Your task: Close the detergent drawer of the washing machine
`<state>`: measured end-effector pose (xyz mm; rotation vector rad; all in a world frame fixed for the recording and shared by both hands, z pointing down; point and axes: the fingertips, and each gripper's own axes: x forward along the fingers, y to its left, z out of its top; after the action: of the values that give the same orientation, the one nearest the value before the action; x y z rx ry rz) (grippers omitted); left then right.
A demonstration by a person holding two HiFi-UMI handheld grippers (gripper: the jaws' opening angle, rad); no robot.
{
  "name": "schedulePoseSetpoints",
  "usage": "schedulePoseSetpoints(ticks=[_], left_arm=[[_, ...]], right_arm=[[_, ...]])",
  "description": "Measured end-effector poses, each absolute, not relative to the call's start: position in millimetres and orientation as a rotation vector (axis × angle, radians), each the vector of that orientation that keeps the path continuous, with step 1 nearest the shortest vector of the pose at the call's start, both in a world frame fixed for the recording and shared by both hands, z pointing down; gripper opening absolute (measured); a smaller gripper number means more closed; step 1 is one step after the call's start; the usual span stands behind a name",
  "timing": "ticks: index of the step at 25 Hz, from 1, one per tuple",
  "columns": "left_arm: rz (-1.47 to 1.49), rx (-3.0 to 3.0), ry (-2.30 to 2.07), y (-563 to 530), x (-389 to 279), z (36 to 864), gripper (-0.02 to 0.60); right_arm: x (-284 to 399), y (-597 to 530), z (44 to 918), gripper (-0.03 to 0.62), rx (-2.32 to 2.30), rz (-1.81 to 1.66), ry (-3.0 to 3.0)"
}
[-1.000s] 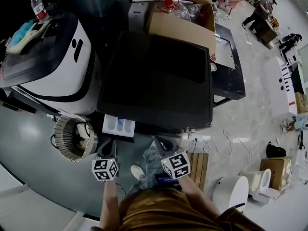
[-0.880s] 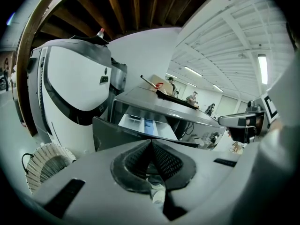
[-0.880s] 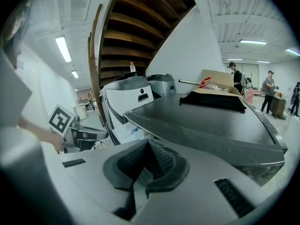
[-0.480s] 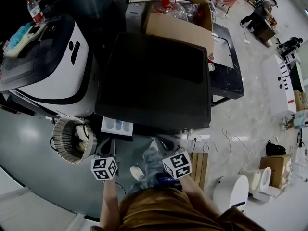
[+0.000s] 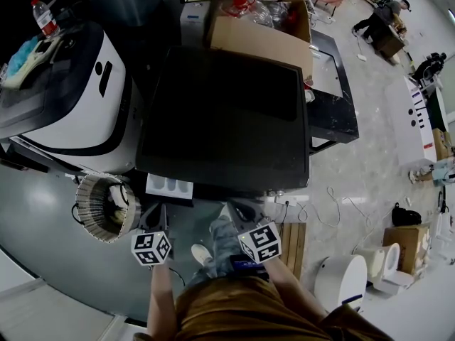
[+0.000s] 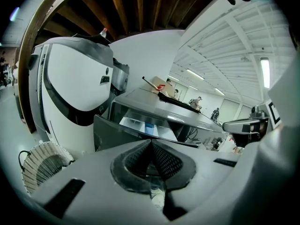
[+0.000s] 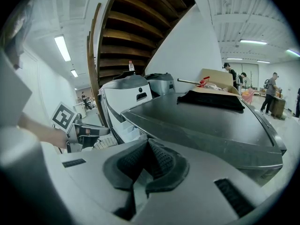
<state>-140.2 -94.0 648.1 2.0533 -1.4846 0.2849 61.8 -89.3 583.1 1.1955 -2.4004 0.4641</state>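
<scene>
Water bottle [image 5: 41, 16] stands on the far left, on top of a white appliance [image 5: 78, 112] with a black stripe. Below that, a round woven basket [image 5: 105, 206] sits on the grey floor [image 5: 43, 261], just beside the appliance.

Left gripper [image 5: 161, 216] is held low in front of the washing machine [image 5: 224, 116], pointing at the detergent drawer [image 5: 169, 187]. Its jaws are pressed together with nothing between them. Its pads [image 6: 161, 159] meet in a line in the left gripper view.

The drawer sticks out of the machine's front left corner. It is open, with its white compartments facing up. Its dark front panel [image 6: 110, 134] is just past the left jaw tips; contact cannot be told.

The washing machine has a dark flat top and fills the middle of the head view.

Right gripper [image 5: 240, 213] is held near the front middle of the machine, well right of the drawer. Its jaws are closed on nothing, and it touches nothing.

An open cardboard box [image 5: 263, 23] with plastic inside sits behind the machine. A white power strip [image 5: 288, 202] with cables lies on the floor to the right of the right gripper. A toilet [image 5: 384, 268] stands at the lower right.
</scene>
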Motion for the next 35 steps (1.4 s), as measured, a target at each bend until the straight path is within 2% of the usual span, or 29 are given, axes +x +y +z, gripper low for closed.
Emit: schedulePoseSetpoints(ticks=[35], left_arm=[[0.246,2.062,-1.477,-127,-134,647,0.025]], right_arm=[[71,-107,590,0.012,1.217,0.437,-2.363]])
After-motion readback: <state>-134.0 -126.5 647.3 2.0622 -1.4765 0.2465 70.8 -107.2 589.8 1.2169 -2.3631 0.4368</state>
